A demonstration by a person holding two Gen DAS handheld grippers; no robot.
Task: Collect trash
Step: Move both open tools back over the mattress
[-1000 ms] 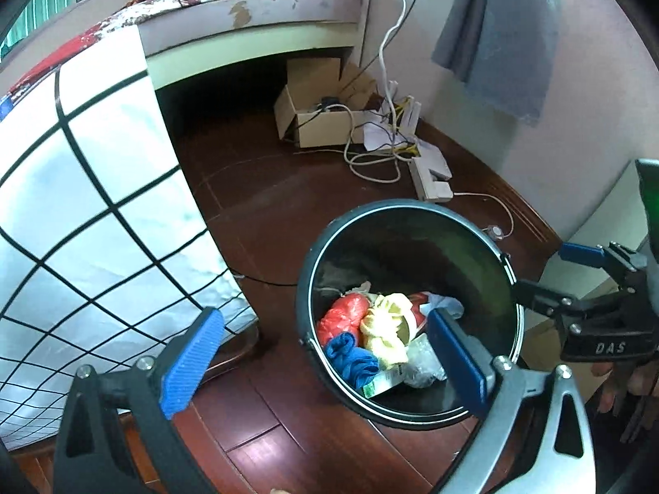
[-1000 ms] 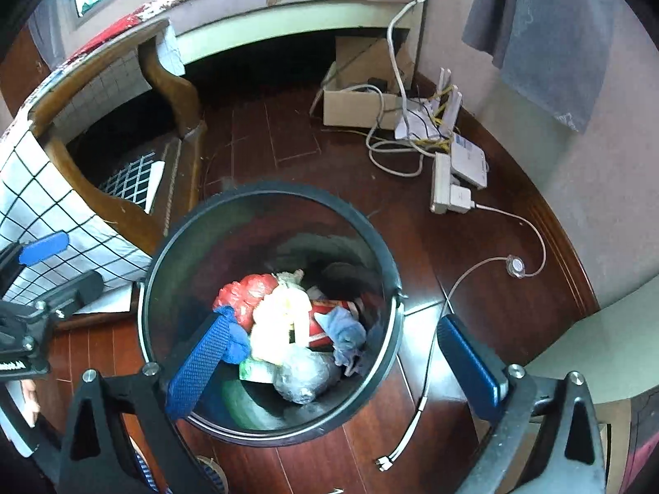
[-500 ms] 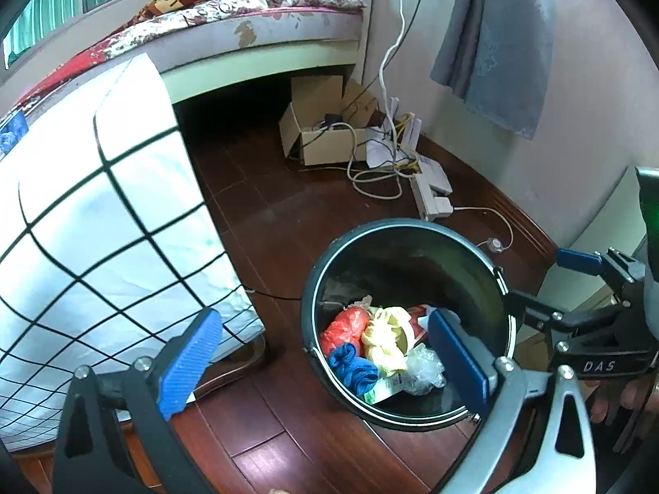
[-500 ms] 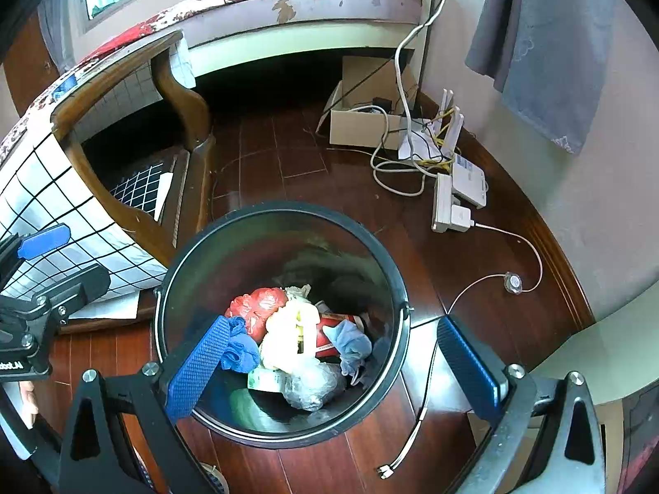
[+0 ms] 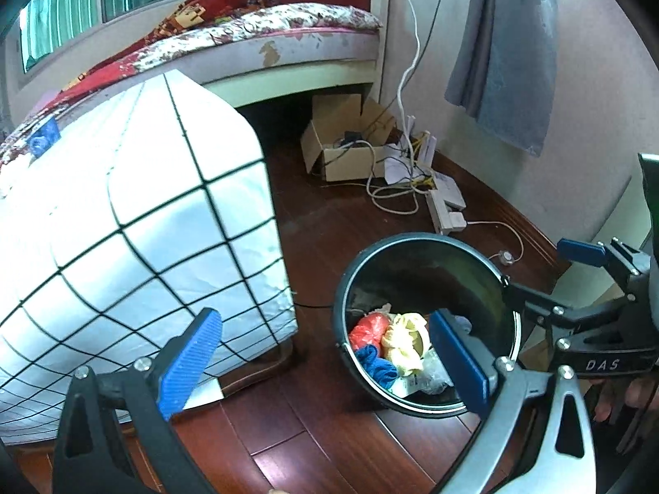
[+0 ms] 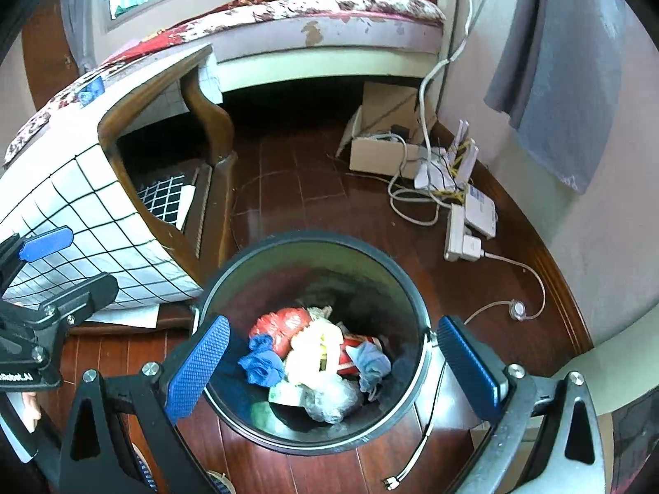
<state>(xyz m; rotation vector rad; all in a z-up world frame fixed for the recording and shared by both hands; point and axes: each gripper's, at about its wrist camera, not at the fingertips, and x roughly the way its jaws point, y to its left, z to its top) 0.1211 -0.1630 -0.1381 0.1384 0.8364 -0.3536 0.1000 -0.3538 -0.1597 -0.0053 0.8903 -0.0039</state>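
Note:
A black round trash bin point(image 5: 416, 243) point(image 6: 313, 243) stands on the dark wood floor. Inside lie a red wrapper point(image 6: 284, 321), a blue cloth point(image 6: 259, 364), a yellow piece point(image 6: 309, 354), a clear plastic wad point(image 6: 333, 397) and other scraps. My left gripper point(image 5: 325, 360) is open and empty, above the bin's left side. My right gripper point(image 6: 333, 364) is open and empty, straight above the bin. The right gripper also shows in the left wrist view point(image 5: 576, 251), and the left gripper in the right wrist view point(image 6: 45, 243).
A table under a white checked cloth point(image 5: 123, 226) stands left of the bin, its wooden leg point(image 6: 210, 115) visible. A cardboard box point(image 5: 342, 144), tangled cables, a power strip point(image 6: 457, 232) and a router lie by the wall. A bed point(image 5: 267, 41) is behind.
Both grippers have risen and drawn back from the bin, which now looks smaller and lower in both views. Both stay open and empty.

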